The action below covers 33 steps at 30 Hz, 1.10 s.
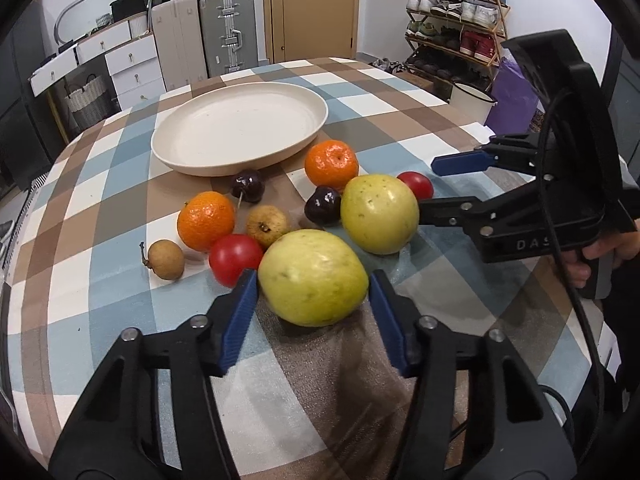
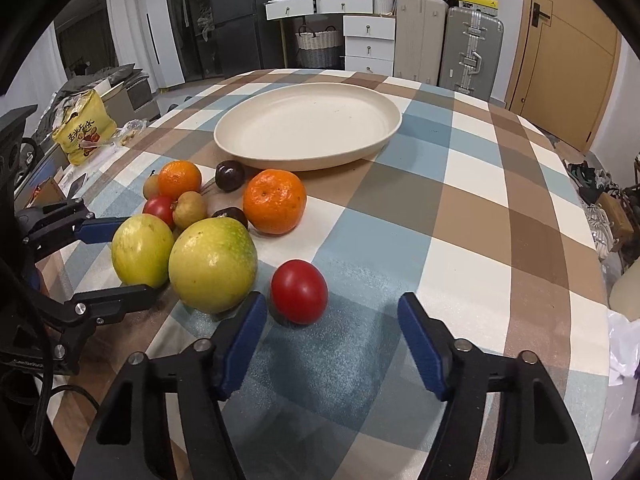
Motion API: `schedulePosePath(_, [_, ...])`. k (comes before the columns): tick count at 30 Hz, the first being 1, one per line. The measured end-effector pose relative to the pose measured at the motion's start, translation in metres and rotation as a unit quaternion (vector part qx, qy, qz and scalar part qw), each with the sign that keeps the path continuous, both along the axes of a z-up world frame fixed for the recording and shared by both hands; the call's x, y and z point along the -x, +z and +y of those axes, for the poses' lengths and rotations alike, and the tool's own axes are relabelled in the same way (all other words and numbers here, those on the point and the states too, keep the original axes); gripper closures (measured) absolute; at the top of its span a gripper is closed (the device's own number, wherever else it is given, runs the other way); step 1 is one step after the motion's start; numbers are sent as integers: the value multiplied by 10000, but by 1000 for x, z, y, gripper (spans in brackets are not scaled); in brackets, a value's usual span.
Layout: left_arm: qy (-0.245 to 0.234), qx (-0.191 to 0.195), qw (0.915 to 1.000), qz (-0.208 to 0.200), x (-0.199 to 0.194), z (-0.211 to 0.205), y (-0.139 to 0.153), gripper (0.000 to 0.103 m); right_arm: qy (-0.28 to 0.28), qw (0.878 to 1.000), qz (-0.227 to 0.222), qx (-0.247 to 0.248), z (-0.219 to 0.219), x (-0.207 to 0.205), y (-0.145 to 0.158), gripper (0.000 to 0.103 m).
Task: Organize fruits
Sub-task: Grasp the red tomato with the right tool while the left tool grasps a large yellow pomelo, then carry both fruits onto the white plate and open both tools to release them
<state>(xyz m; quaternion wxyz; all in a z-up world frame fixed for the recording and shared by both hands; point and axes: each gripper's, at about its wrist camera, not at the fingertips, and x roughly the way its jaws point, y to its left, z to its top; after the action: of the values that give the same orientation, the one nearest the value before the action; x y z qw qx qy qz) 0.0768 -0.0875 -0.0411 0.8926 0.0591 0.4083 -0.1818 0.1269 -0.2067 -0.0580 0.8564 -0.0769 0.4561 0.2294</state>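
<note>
A cream plate (image 1: pixel 240 128) (image 2: pixel 308 128) lies empty on the checked tablecloth. In front of it sit two yellow-green guavas, two oranges, two red tomatoes, dark plums and small brown fruits. My left gripper (image 1: pixel 312 284) is open with its blue pads on either side of the near guava (image 1: pixel 312 278), which rests on the table; it also shows in the right wrist view (image 2: pixel 140 250). My right gripper (image 2: pixel 332 312) is open, with a red tomato (image 2: pixel 299 292) just ahead between its fingers. The second guava (image 2: pixel 213 265) lies left of it.
Suitcases (image 1: pixel 228 36), a white drawer unit (image 1: pixel 132 60) and a wooden door (image 1: pixel 312 8) stand behind the table. A shoe rack (image 1: pixel 452 20) is at the right. A yellow snack bag (image 2: pixel 82 130) lies off the table's left edge.
</note>
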Motion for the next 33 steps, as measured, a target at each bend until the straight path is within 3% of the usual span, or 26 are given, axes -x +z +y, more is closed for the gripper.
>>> schedulePosePath(8, [10, 289, 9996, 71, 2, 4, 1, 50, 141, 9999, 26, -67, 6, 0, -1, 59])
schedulePosePath(12, [-51, 378, 9993, -10, 6, 3, 6, 50, 214, 9997, 20, -152, 7, 2, 0, 75])
schedulePosePath(24, [169, 617, 9972, -394, 9, 22, 34, 50, 87, 9981, -363, -483, 2, 11, 26, 75])
schedulePosePath(33, [513, 522, 9946, -729, -5, 37, 54, 50, 88, 9934, -731, -878, 8, 11, 59, 75])
